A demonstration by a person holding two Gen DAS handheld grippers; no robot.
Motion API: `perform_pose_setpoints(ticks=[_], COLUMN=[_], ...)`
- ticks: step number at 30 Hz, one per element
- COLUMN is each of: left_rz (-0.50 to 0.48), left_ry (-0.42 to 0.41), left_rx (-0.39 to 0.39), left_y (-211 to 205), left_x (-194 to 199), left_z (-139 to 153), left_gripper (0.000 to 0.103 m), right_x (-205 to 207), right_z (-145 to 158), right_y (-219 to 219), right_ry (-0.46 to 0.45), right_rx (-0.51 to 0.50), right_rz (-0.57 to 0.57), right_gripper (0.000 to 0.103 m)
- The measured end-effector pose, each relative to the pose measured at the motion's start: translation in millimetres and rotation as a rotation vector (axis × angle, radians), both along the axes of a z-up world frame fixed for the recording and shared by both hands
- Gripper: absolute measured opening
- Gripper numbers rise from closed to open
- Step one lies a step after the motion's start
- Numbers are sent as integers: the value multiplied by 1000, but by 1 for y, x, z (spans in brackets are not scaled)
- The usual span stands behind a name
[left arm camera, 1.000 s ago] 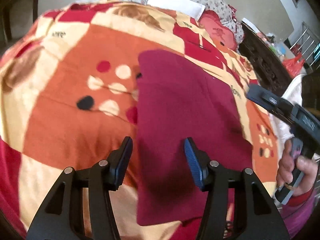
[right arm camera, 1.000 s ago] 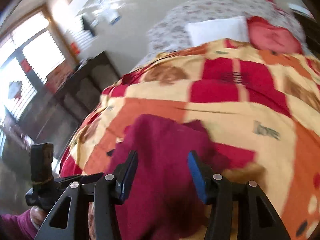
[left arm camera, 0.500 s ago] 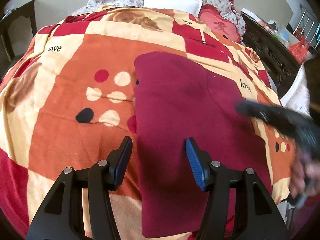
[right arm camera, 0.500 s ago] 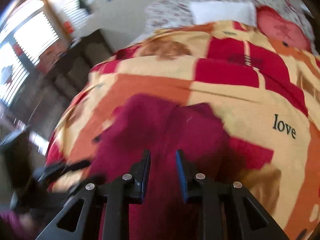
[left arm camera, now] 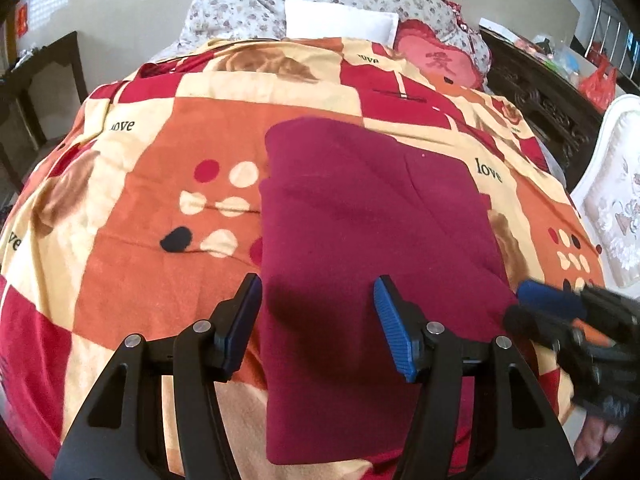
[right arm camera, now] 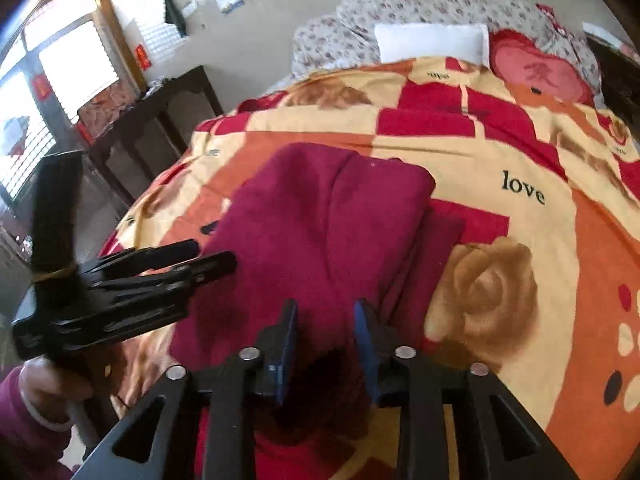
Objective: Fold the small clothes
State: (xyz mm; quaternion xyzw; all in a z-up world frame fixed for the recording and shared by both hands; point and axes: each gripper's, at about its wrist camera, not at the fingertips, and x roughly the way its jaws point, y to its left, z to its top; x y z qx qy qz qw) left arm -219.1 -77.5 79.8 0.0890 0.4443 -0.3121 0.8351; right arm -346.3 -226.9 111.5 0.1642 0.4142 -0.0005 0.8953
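Observation:
A dark red garment [left arm camera: 360, 240] lies folded flat in a long rectangle on the patterned bedspread [left arm camera: 140, 184]; it also shows in the right wrist view [right arm camera: 320, 232]. My left gripper [left arm camera: 316, 312] is open and empty, hovering above the garment's near left edge. My right gripper [right arm camera: 325, 324] is partly open above the garment's near right part, its jaws a narrow gap apart with nothing between them. It shows blurred at the right edge of the left wrist view [left arm camera: 560, 316]. The left gripper shows in the right wrist view [right arm camera: 208, 256].
The bedspread is orange, red and cream. Floral bedding [left arm camera: 340, 0], a white pillow [left arm camera: 340, 20] and a red cushion [left arm camera: 440, 60] lie at the bed's head. A dark wooden cabinet [right arm camera: 152, 128] stands at the left, a white headboard [left arm camera: 612, 208] at the right.
The right gripper narrowed its jaws, then widened them slightly, and came down toward the garment's near right edge. The left gripper stayed open and drew back a little.

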Motion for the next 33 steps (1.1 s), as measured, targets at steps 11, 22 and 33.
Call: perform_pose_setpoints(ticks=[11, 22, 33], left_rz=[41, 51, 75], left_ry=[-51, -146, -135], left_rx=[33, 29, -4], left_y=[10, 18, 28], left_x=[-9, -21, -16], left_z=[5, 26, 31], left_gripper=[58, 58, 58], right_x=[-19, -15, -5], right_z=[-18, 28, 25], right_y=[4, 8, 12], right_ry=[41, -90, -69], right_rx=[2, -53, -54], right_rz=[-77, -224, -234], right_gripper=[35, 67, 67])
